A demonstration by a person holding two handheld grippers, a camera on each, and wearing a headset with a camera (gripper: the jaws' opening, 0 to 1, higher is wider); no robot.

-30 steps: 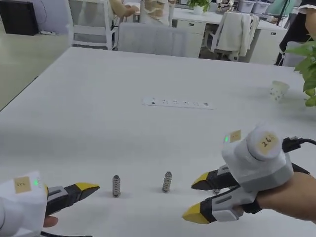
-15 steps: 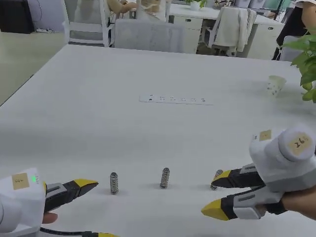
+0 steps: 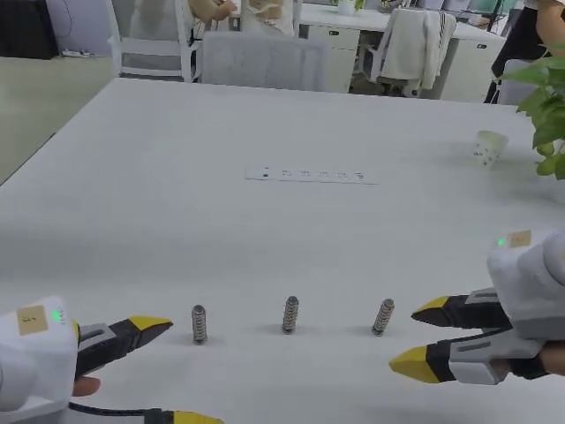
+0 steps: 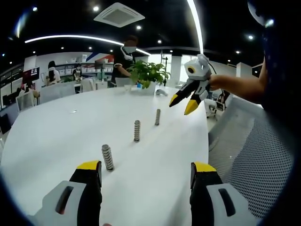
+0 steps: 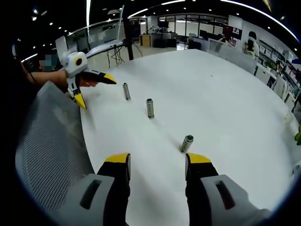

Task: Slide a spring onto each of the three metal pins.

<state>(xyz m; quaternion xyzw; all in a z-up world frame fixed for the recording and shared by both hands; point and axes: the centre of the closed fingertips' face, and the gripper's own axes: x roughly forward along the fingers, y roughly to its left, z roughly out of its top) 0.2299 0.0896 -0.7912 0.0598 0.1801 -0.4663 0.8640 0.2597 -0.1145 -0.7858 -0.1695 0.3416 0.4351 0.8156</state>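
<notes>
Three short metal springs stand upright in a row on the white table, each on a pin: the left spring [image 3: 199, 324], the middle spring [image 3: 290, 314] and the right spring [image 3: 383, 316]. My right gripper [image 3: 420, 336] is open just right of the right spring, apart from it, with nothing between its yellow tips. My left gripper [image 3: 174, 372] is open at the lower left, near the left spring and holding nothing. In the left gripper view the nearest spring [image 4: 108, 157] is just beyond my open left gripper [image 4: 146, 168]. In the right gripper view the nearest spring [image 5: 186, 143] lies ahead of my open right gripper [image 5: 158, 160].
A white power strip [image 3: 311, 176] lies mid-table. A paper cup [image 3: 486, 147] and a leafy plant [image 3: 549, 106] are at the far right. Chairs [image 3: 260, 62] and people are beyond the far edge. A mesh chair back [image 4: 254, 155] is near the table's front edge.
My right gripper has drawn back to the right, away from the right pin, and the spring there now stands uncovered. The left gripper has barely moved. The head camera has shifted a little.
</notes>
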